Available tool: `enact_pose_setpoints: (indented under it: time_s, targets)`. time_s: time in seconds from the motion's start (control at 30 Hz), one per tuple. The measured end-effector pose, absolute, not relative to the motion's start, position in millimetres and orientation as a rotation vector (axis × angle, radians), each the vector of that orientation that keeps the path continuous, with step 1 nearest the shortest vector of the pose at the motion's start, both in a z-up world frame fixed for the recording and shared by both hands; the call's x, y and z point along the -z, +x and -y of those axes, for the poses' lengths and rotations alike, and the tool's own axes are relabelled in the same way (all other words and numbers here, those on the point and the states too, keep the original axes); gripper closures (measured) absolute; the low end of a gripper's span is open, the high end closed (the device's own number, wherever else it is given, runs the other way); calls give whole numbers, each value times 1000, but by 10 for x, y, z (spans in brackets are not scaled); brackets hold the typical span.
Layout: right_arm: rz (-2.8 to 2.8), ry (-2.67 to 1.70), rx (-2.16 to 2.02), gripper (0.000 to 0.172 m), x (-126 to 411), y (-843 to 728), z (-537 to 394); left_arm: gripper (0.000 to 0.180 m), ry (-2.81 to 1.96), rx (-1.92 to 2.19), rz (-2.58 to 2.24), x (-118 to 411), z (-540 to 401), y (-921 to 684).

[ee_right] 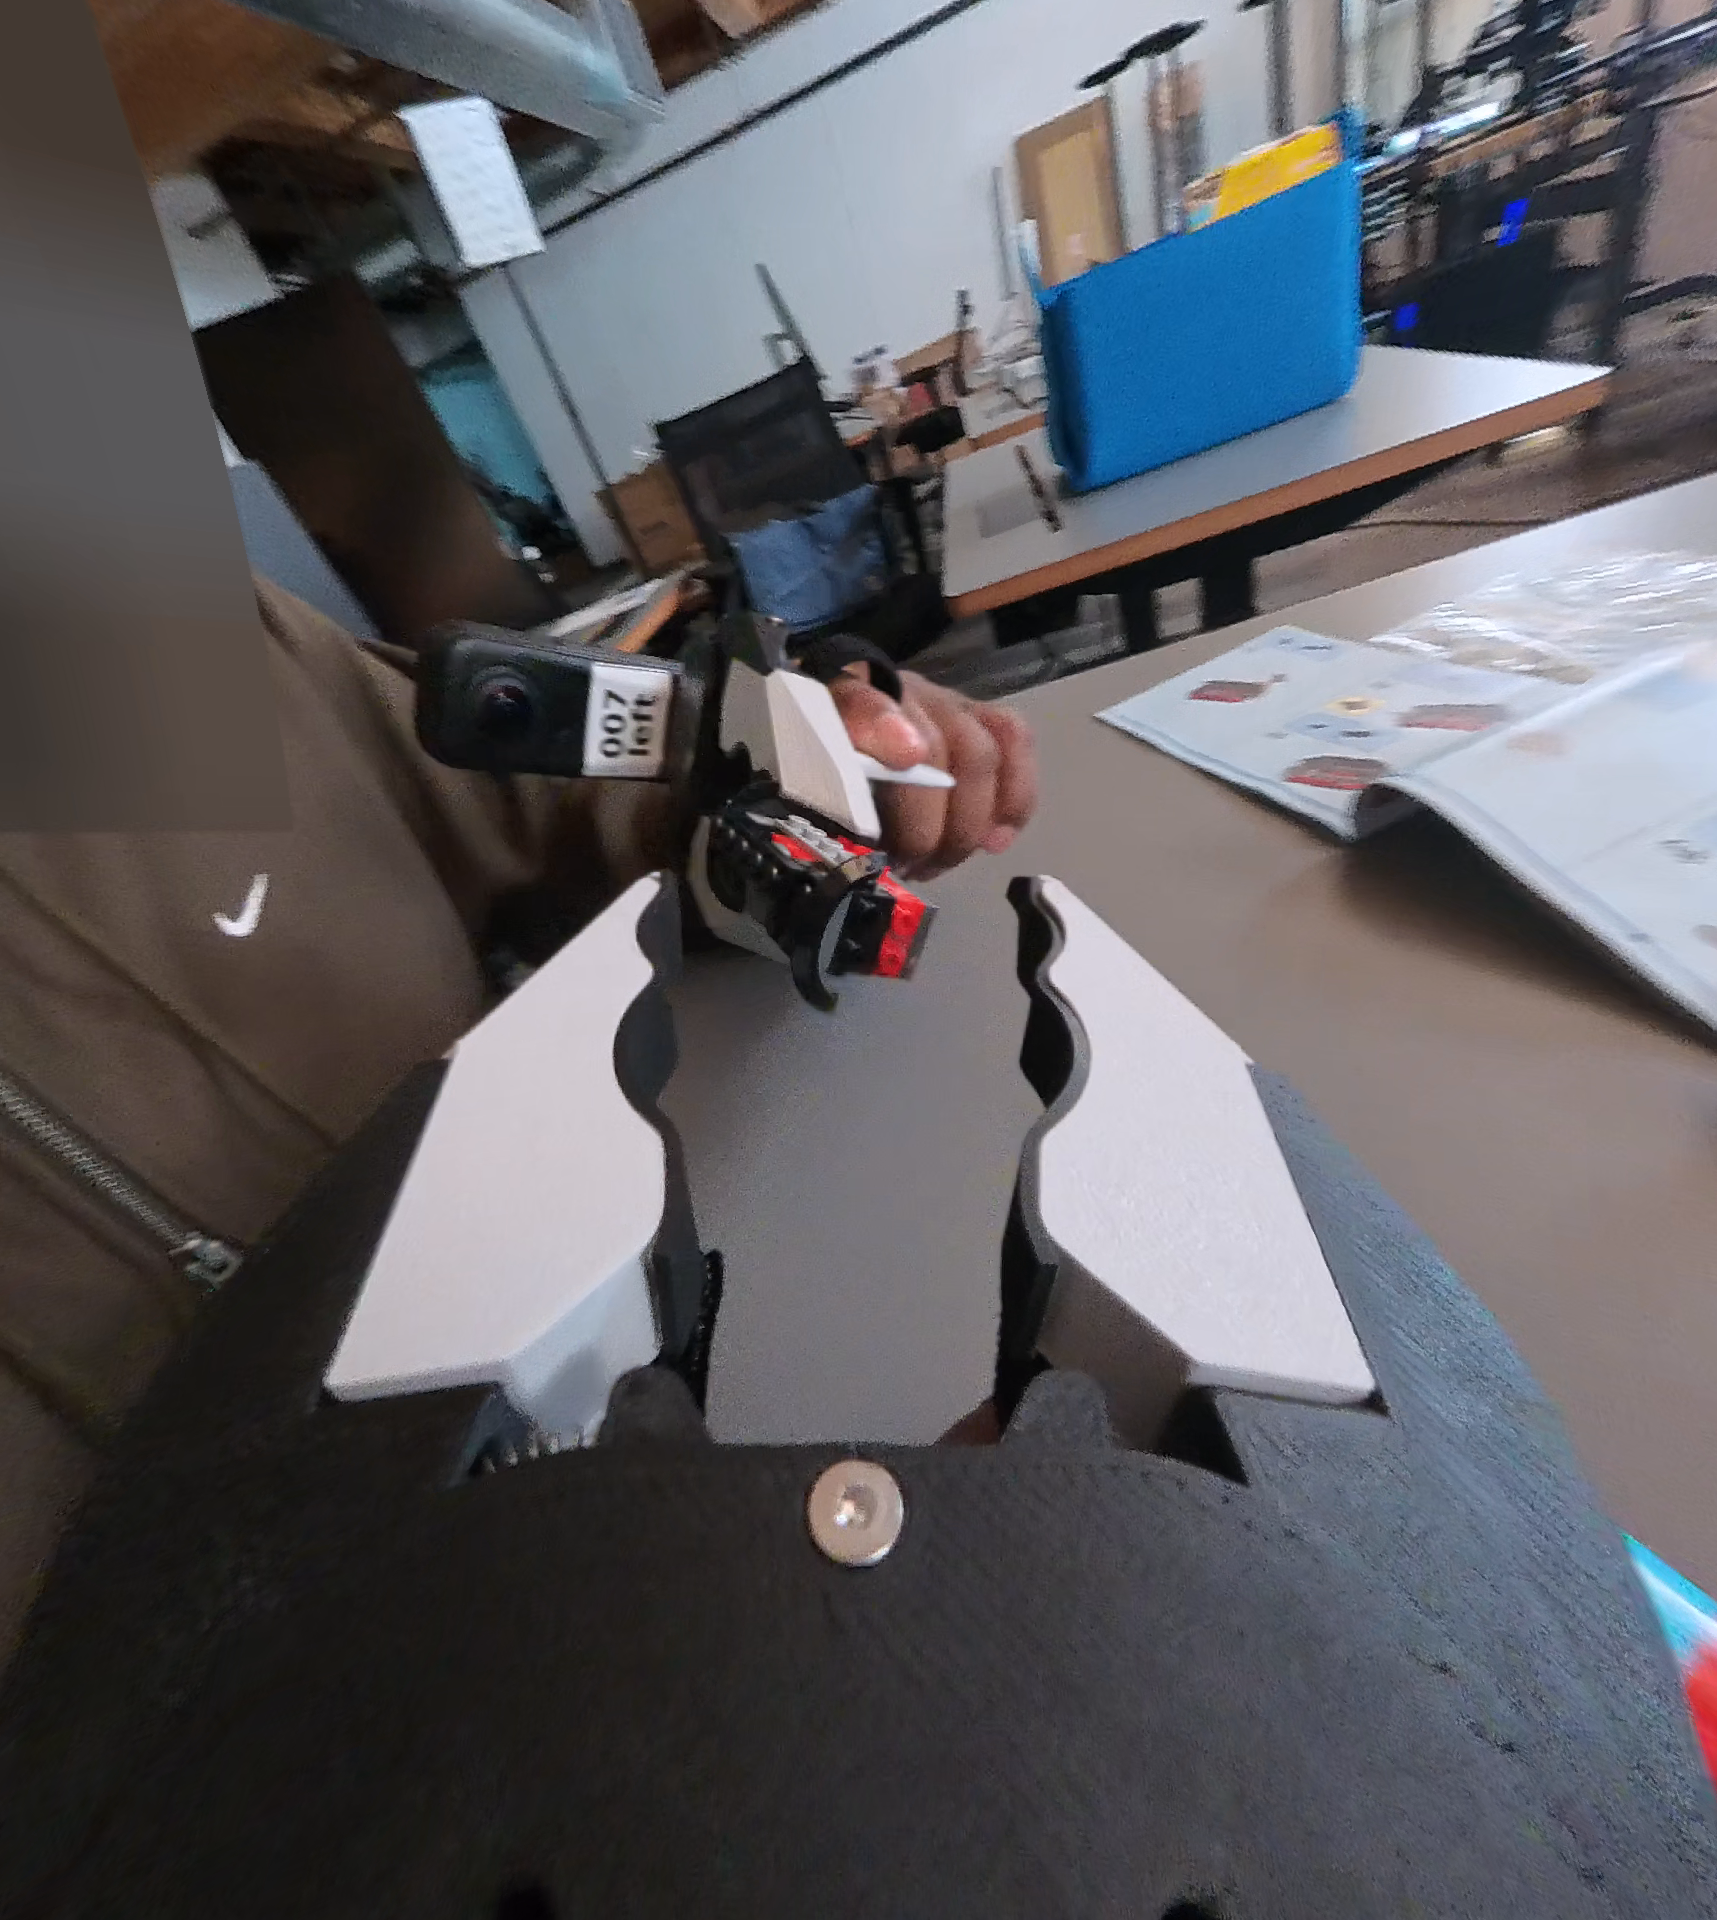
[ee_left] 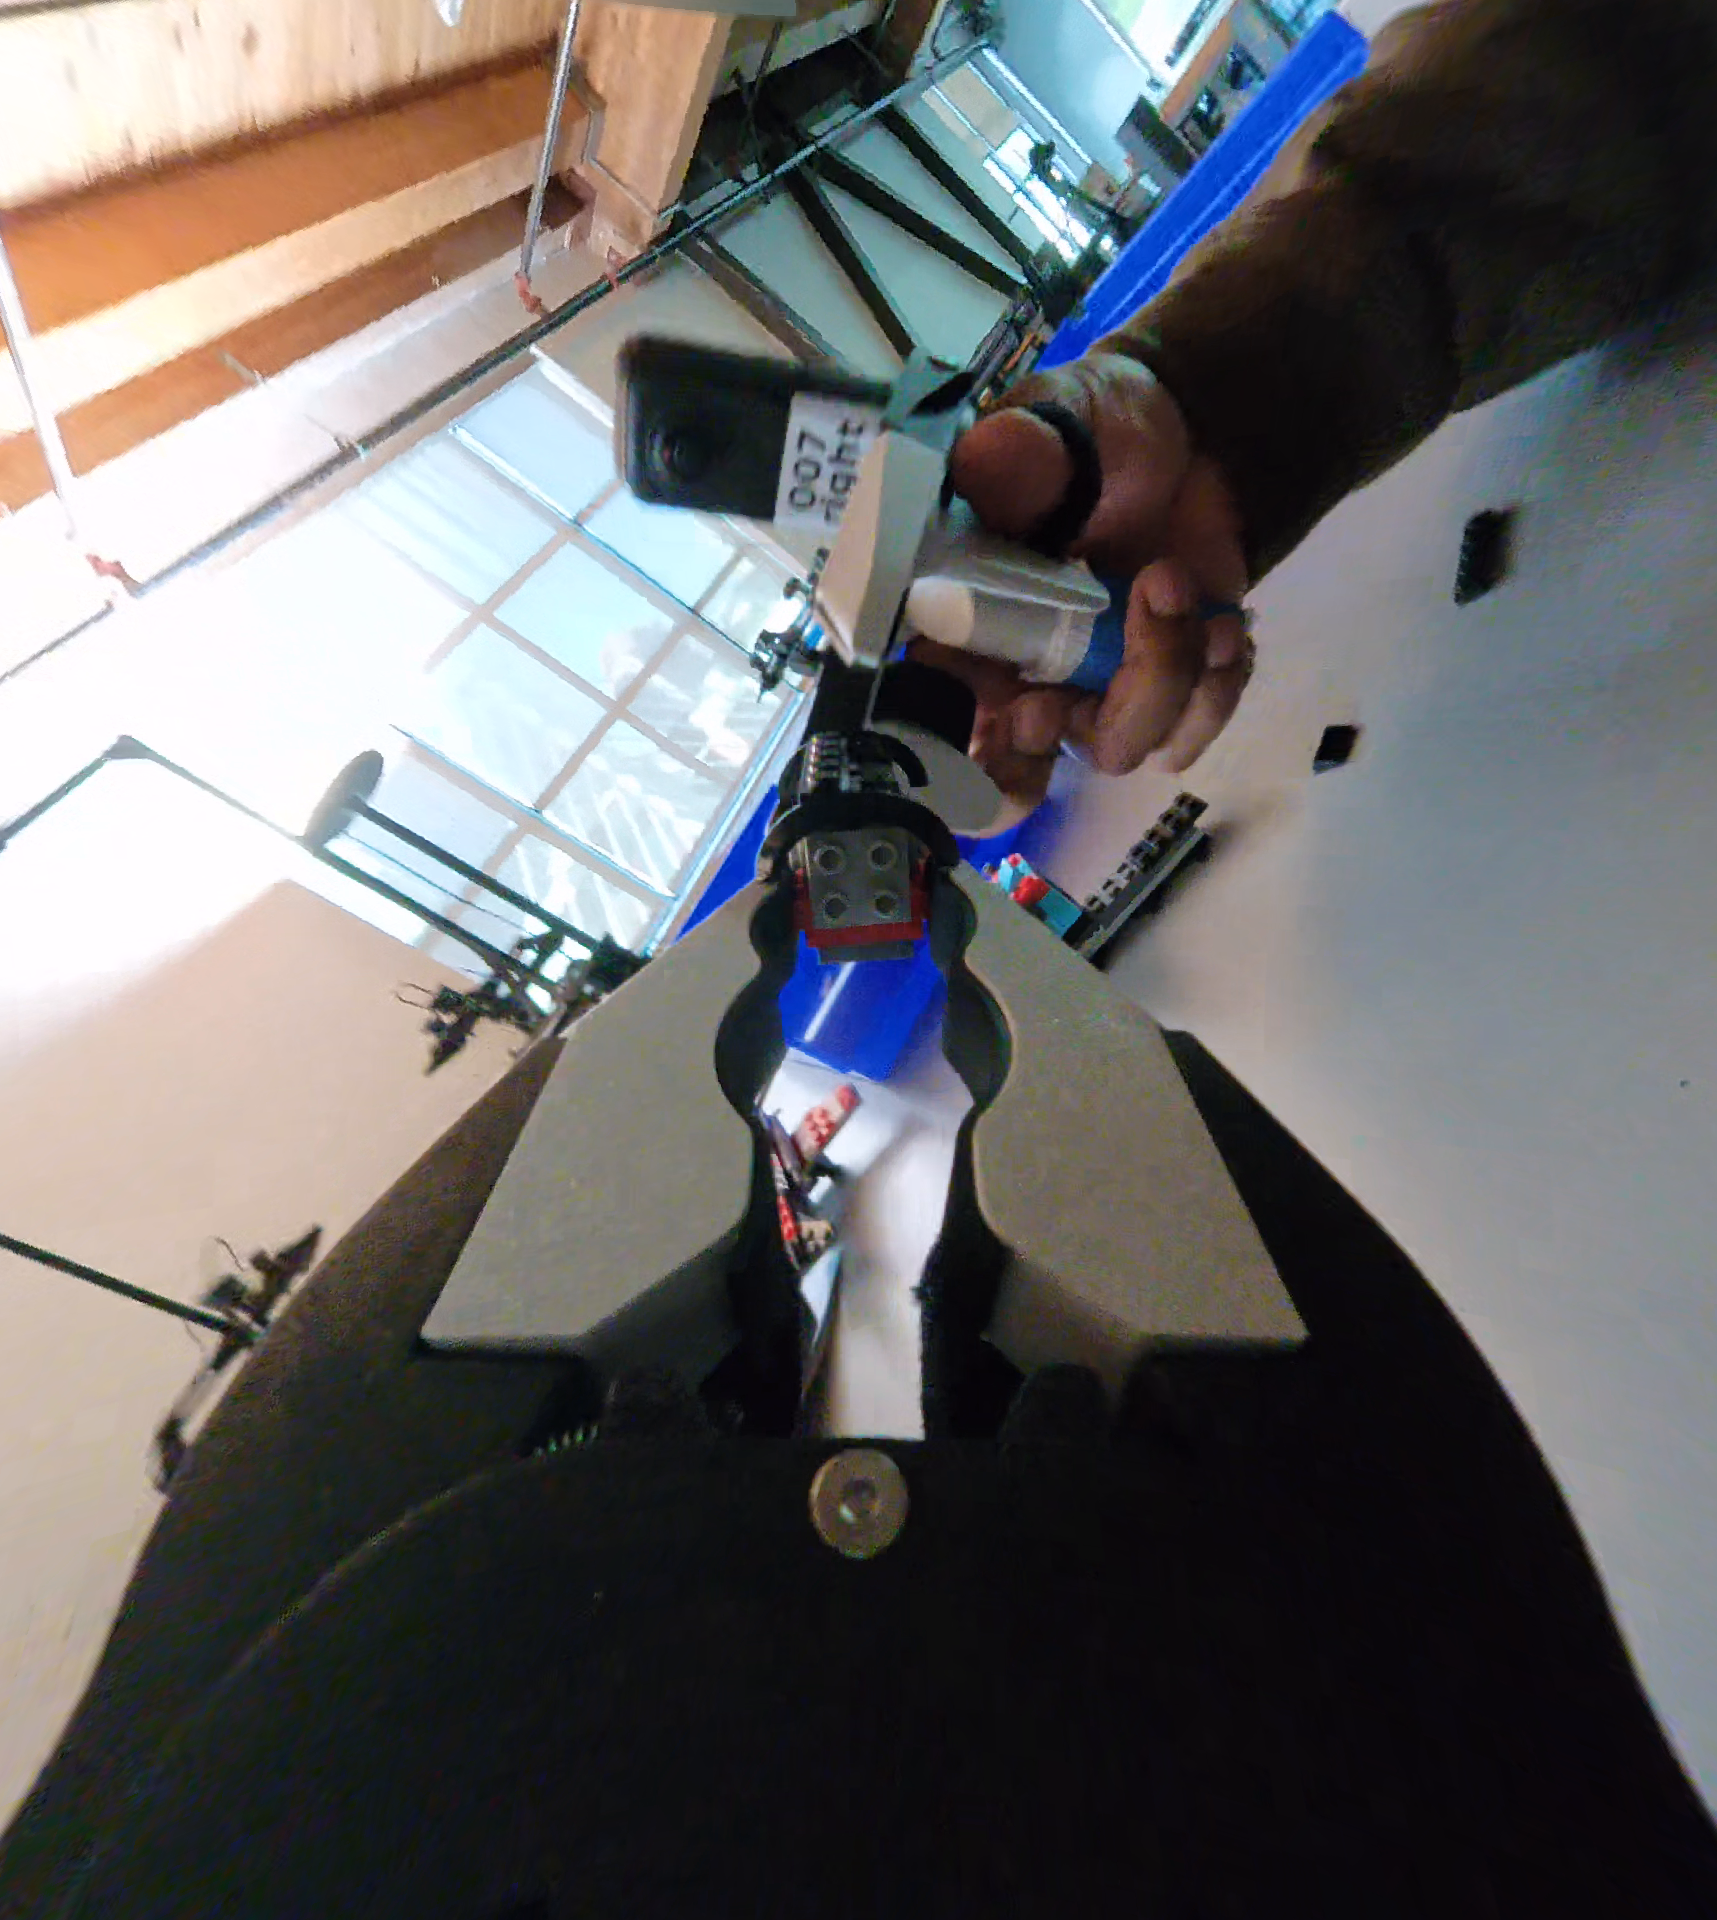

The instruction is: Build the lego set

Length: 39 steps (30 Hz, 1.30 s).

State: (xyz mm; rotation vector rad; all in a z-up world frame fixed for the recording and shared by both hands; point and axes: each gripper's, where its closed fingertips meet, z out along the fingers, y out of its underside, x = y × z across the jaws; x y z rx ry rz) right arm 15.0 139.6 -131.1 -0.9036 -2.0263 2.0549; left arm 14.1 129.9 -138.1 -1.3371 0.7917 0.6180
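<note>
The left claw (ee_right: 838,951) grips a small red, grey and black toy-brick assembly (ee_right: 880,930), pads pressing its sides, raised above the grey counter (ee_right: 1249,987); it looks light, rigid, liable to snap apart; its long axis runs along the fingers, pointing outward; the right claw (ee_right: 838,904) stands open and empty nearby.

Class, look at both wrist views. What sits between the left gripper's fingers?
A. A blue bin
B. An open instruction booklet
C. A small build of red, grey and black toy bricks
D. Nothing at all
C: the left gripper has its fingers closed on the brick build; the right wrist view shows it held above the table, and the booklet lies apart.
</note>
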Motion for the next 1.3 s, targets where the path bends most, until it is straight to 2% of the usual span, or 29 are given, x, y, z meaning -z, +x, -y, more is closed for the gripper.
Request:
enact_pose_setpoints:
  time_s: [0.23,0.3,0.47,0.5,0.6,0.73,0.83,1.1,1.13,1.2,1.3]
  targets:
    - [1942,-1047,-1767,98,1244,158,-2000,155,-1455,-264,-491,1422,-1366,-187]
    - [1906,-1100,-1626,84,1296,264,-2185,155,-1449,-151,-401,1386,-1355,-271]
    - [1790,-1161,-1384,84,1438,797,-2461,155,-1412,51,-277,1305,-1316,-370]
    - [1783,-1175,-1340,89,1503,927,-2485,155,-1415,75,-269,1314,-1319,-366]
    - [1841,-1252,-1167,119,1845,1335,-2539,155,-1431,126,-270,1348,-1336,-327]
    - [1981,-1386,-969,125,2370,1772,-2608,155,-1480,176,-302,1439,-1371,-240]
    - [2032,-1418,-904,130,2567,1875,-2669,155,-1545,209,-316,1568,-1421,-196]
    - [2176,-1380,-866,140,2731,1850,-2670,155,-1581,281,-342,1631,-1414,-125]
    - [2196,-1367,-866,143,2730,1829,-2649,155,-1580,288,-341,1630,-1413,-126]
    - [2246,-1330,-868,161,2725,1783,-2594,155,-1575,305,-334,1621,-1407,-132]
    - [2328,-1255,-904,162,2705,1704,-2469,155,-1560,324,-313,1595,-1395,-163]
